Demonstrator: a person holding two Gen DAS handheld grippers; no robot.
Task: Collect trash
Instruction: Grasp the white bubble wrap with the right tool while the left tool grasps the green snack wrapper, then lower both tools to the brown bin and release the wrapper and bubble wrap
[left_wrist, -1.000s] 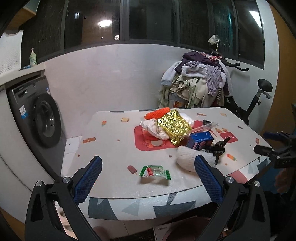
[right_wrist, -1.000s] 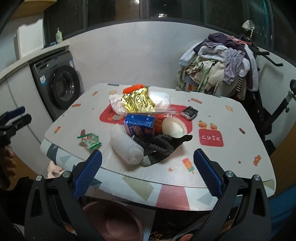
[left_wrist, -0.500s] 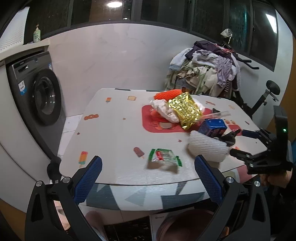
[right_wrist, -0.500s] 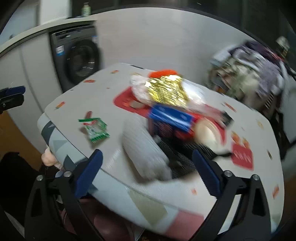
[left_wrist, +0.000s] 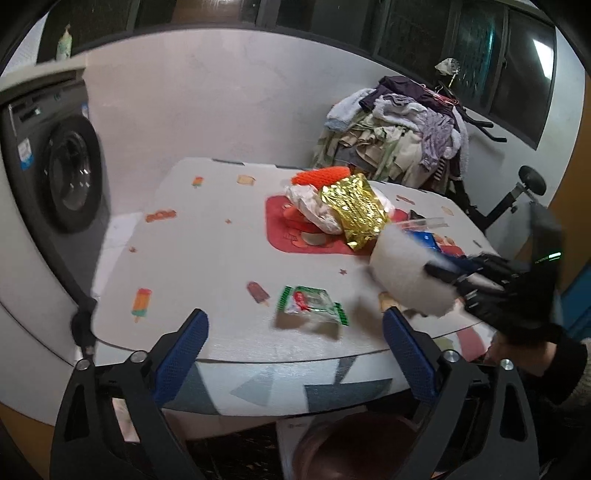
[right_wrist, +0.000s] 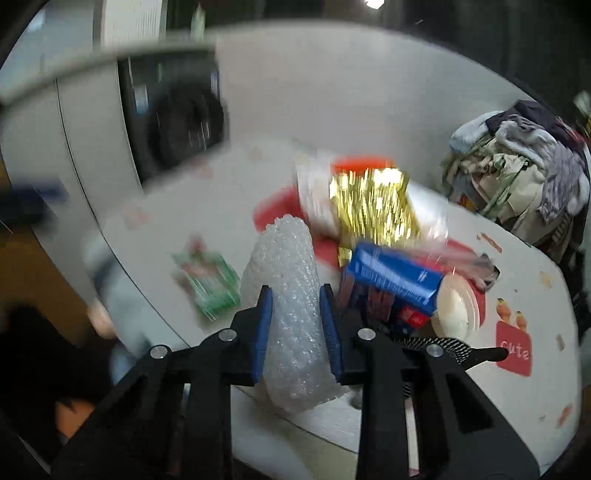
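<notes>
On the surface (right_wrist: 229, 206), the right hand-held gripper (right_wrist: 295, 332) that was wide apart is closing onto the bubble wrap roll (right_wrist: 288, 295); first trash nearly caught; the left hand-held gripper (left_wrist: 295, 350) stays apart, closing slightly.

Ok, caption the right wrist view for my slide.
Right gripper closing on a white foam roll at the table's near edge, beside a blue carton.

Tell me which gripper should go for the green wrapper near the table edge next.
Left. The left gripper is nearly wide open and empty, with the green wrapper lying just ahead between its fingers. The right gripper is closing around the white foam roll, so it's occupied.
</notes>
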